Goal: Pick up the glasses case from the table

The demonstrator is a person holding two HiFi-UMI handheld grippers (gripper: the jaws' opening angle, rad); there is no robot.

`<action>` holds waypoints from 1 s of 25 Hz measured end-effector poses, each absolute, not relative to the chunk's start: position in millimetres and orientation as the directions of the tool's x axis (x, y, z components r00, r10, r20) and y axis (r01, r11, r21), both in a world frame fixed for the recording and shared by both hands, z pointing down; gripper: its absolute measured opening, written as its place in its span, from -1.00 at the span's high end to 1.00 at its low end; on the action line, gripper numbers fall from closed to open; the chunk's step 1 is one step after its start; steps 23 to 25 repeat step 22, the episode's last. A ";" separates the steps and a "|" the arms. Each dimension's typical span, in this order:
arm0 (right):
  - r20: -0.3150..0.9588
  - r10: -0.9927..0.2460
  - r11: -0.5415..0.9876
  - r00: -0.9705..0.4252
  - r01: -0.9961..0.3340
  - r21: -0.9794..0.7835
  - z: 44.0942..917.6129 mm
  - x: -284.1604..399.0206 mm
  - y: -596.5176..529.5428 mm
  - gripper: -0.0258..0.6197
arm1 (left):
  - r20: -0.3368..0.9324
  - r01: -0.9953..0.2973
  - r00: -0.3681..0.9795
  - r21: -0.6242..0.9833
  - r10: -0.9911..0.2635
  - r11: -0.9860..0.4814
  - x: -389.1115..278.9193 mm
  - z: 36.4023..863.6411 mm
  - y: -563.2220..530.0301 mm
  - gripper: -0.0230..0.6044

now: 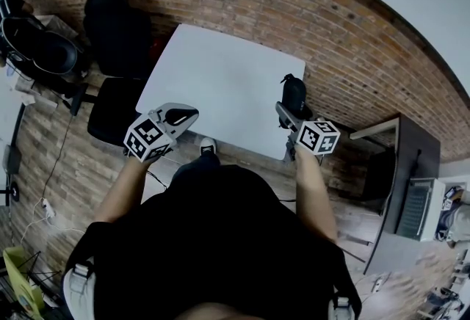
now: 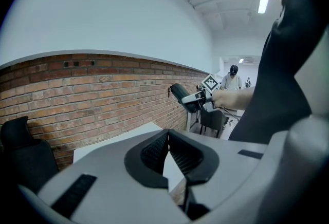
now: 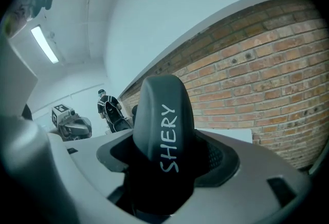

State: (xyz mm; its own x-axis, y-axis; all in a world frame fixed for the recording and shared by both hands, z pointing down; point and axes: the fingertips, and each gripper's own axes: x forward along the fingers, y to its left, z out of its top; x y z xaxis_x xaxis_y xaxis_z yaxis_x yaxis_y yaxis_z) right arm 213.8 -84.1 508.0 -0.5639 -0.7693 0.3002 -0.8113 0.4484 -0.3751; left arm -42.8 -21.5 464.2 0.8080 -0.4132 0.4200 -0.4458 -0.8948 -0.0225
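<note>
Glasses case [image 3: 163, 115] | black (white lettering), clamped in right hand-held gripper [image 3: 165, 159], tabletop's [image 1: 220, 76] 3 o'clock edge | left hand-held gripper [image 2: 167, 152] | jaws together, empty, 7 o'clock

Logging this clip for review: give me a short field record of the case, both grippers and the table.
case: dark hard-shell glasses case with white SHERY lettering, held in the air, off the table
right gripper: fingers clamped on the case
left gripper: fingers together, nothing between them
table: white rectangular table, in front of the person
</note>
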 end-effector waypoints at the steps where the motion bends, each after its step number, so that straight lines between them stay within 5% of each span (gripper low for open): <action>1: 0.287 -0.775 0.450 -0.564 -0.810 -0.377 502.1 216.4 -83.9 -0.10 | 0.420 -0.447 0.807 -0.023 -0.414 -0.894 -42.5 464.4 -20.7 0.89; 25: 0.150 -0.811 0.491 -0.565 -0.798 -0.351 437.5 229.5 -56.7 -0.10 | 0.418 -0.459 0.801 -0.029 -0.428 -0.888 -43.5 463.6 -5.3 0.89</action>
